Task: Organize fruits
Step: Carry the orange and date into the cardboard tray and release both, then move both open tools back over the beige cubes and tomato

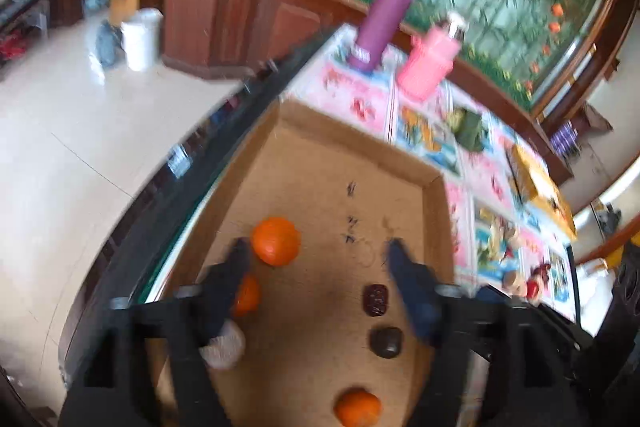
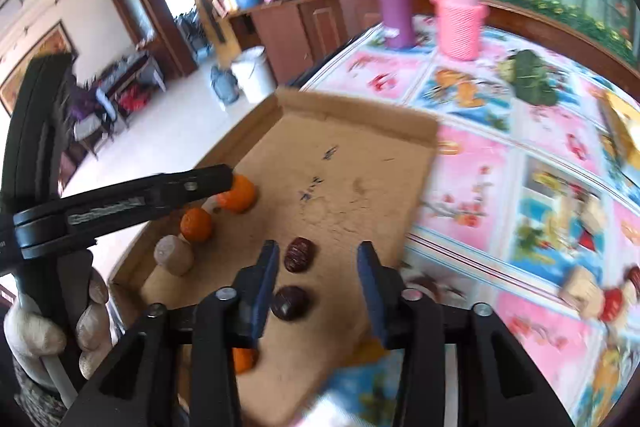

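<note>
1. The job looked well under way: a shallow brown cardboard tray at the centre of both views already held several fruits, while a few pieces seemed left out on the pink picture-printed tablecloth.
2. Along the tray's left side in the right wrist view lay a large round orange, a smaller orange mandarin just below it, and a pale beige rounded fruit lower left.
3. Near the lower middle, two dark wrinkled dates sat close together, one above the other.
4. Another orange fruit showed at the bottom of the left wrist view, inside the tray.
5. Still outside, at the right edge of the right wrist view, blurred red and tan pieces rested on the cloth; their kind could not be told.
6. The left gripper stood wide apart with nothing between its jaws, its left finger beside the large orange.
7. The right gripper was partly spread and held nothing, its left finger just beside the dates.
</note>
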The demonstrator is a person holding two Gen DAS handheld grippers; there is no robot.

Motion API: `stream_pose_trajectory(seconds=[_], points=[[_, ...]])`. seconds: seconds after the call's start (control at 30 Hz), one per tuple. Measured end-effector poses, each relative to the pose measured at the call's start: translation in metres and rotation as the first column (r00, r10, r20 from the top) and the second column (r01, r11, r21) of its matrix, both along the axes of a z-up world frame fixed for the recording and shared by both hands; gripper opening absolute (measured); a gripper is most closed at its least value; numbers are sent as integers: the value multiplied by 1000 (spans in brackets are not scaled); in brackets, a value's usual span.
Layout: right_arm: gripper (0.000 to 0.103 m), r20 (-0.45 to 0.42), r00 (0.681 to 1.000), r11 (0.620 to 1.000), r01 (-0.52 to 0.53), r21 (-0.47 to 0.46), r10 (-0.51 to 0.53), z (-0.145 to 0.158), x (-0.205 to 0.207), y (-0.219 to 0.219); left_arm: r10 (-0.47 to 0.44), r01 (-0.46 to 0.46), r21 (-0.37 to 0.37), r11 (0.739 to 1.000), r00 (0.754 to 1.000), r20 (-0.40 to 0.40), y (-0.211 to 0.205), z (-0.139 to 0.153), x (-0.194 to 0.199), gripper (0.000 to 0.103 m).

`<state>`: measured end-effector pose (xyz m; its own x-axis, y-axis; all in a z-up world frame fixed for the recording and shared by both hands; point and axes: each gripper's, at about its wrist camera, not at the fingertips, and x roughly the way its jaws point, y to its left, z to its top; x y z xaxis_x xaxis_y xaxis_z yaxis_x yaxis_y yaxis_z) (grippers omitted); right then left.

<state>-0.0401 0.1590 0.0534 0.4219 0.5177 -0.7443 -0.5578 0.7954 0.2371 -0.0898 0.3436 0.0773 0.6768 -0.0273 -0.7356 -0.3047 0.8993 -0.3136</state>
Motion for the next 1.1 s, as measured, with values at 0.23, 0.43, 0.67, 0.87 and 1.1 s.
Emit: stream_pose_trajectory(seconds=[0.23,0.43,0.67,0.87,1.1], points=[[72,56,977,973,199,119,-207,15,-31,-83,-89,83,50,995,989,119,-80,23,-37,84],[72,-4,925,910,375,179,-380,3,-50,-155,-142,100,307,946,983,118,-153,30,-41,80],[72,-46,886,862,459,216,-461,-4,-57,-206,-201,155,367,917,976,89,-194,26,-40,72],[72,-64,880,848,472,243,-471,-10,-60,-224,-214,175,372,911,975,64,-206,23,-39,72],[72,-78,874,839,483,249,-480,-16,-59,-234,-259,233,331,914,965,36,-212,15,-36,63]])
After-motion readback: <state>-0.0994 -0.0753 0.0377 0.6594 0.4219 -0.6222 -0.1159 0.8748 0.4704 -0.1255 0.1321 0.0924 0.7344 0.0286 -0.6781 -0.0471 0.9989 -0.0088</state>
